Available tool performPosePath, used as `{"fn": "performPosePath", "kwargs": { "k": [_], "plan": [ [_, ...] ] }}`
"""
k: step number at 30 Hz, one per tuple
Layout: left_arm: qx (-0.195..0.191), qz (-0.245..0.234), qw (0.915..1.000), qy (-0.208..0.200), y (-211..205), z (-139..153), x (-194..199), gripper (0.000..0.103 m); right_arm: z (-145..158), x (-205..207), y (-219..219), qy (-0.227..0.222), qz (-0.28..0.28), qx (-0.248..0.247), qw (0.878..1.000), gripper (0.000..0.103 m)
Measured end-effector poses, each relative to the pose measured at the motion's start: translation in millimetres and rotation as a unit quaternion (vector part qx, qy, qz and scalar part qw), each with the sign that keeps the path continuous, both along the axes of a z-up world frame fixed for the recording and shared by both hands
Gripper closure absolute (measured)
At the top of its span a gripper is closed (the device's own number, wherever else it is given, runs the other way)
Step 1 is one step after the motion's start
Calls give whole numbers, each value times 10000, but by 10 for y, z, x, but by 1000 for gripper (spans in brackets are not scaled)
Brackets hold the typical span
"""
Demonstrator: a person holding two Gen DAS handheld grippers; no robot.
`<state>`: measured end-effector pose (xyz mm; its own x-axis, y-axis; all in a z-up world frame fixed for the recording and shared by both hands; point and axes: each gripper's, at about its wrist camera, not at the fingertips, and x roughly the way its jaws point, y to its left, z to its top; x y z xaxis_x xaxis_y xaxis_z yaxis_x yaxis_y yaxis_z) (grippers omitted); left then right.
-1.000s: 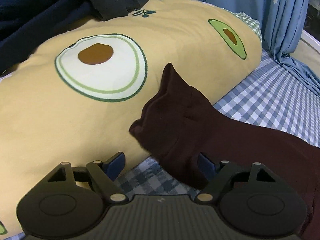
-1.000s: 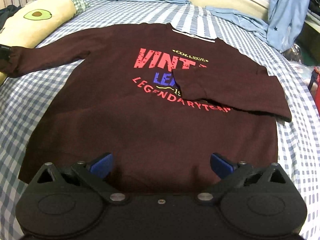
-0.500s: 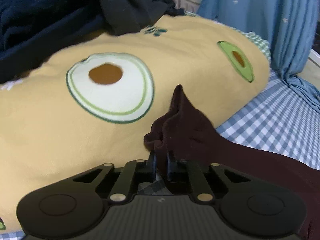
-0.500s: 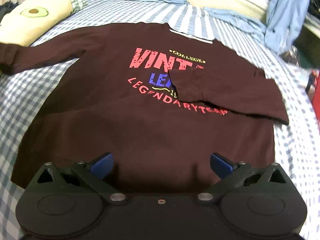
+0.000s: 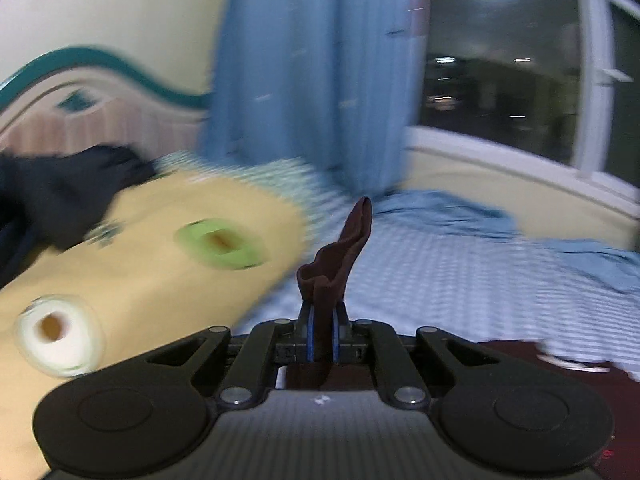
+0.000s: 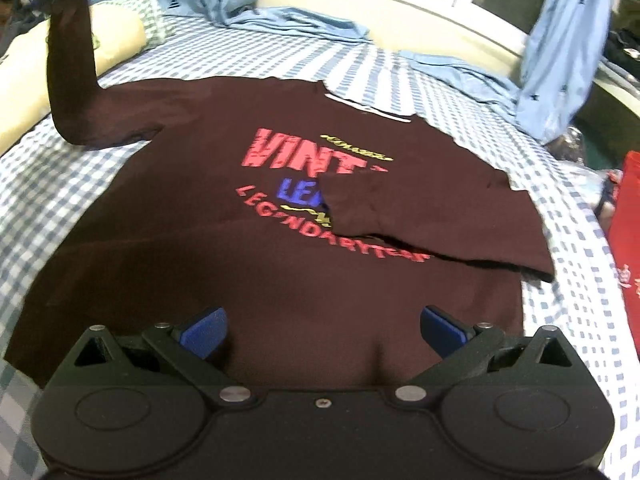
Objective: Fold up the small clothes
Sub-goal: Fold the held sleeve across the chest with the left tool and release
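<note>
Your left gripper (image 5: 322, 336) is clamped on the cuff (image 5: 336, 256) of the dark maroon sweatshirt, and the pinched cloth stands up out of the blue pads. Only that camera shows the grip itself; behind it sit the yellow avocado pillow (image 5: 152, 264), a dark garment (image 5: 60, 196) on it, the blue curtain (image 5: 312, 72) and a night window (image 5: 500, 60) with a ceiling light reflected in it, all blurred.

Your right-hand camera gives what the left one misses: the whole sweatshirt (image 6: 224, 264) lying face up on the blue checked bedsheet (image 6: 44, 184). At its left the sleeve (image 6: 72, 60) rises steeply off the bed toward the top corner, beside the pillow (image 6: 24, 92). At the right the other sleeve (image 6: 432, 216) is already folded across the chest and covers part of the print. Your right gripper (image 6: 322, 330) hangs over the hem with its fingers wide apart and nothing between them.

The print reads "VINT" in red, "LE" in blue, then "LEGENDARYTEAM" in red; the small yellow line above is too blurred to read. A red bag (image 6: 626, 236) at the far right carries white marks you cannot make out.
</note>
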<state>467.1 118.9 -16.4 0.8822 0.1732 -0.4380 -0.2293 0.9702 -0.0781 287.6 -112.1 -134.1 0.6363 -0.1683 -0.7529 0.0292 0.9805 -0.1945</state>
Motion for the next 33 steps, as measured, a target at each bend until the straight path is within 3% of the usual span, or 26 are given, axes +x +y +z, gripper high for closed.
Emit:
{"fn": "performPosePath", "kwargs": {
  "k": [5, 12, 18, 23, 28, 30, 33],
  "plan": [
    [-60, -945, 9955, -52, -902, 116, 24, 96, 22, -73, -225, -161, -314, -58, 9994, 0],
    [-29, -1903, 9811, 340, -2132, -218, 2, 96, 14, -288, -679, -242, -743, -189, 9968, 0],
    [376, -2618, 9572, 1177, -2945, -891, -113, 96, -27, -462, -1087, -180, -1111, -277, 9933, 0],
    [384, -2892, 9349, 2023, -3233, -1298, -235, 92, -80, -498, -1337, -101, -1234, -300, 9919, 0],
    [130, -3124, 9184, 2423, -3074, -1394, -231, 76, -133, -448, -1466, -66, -1227, -252, 9921, 0],
    [60, -3107, 9194, 2411, -2959, -1340, -257, 51, -168, -402, -1470, -39, -1183, -225, 9927, 0],
    [39, -3000, 9268, 2260, -2761, -1230, -257, 35, -211, -323, -1435, -15, -1060, -193, 9942, 0]
  ]
}}
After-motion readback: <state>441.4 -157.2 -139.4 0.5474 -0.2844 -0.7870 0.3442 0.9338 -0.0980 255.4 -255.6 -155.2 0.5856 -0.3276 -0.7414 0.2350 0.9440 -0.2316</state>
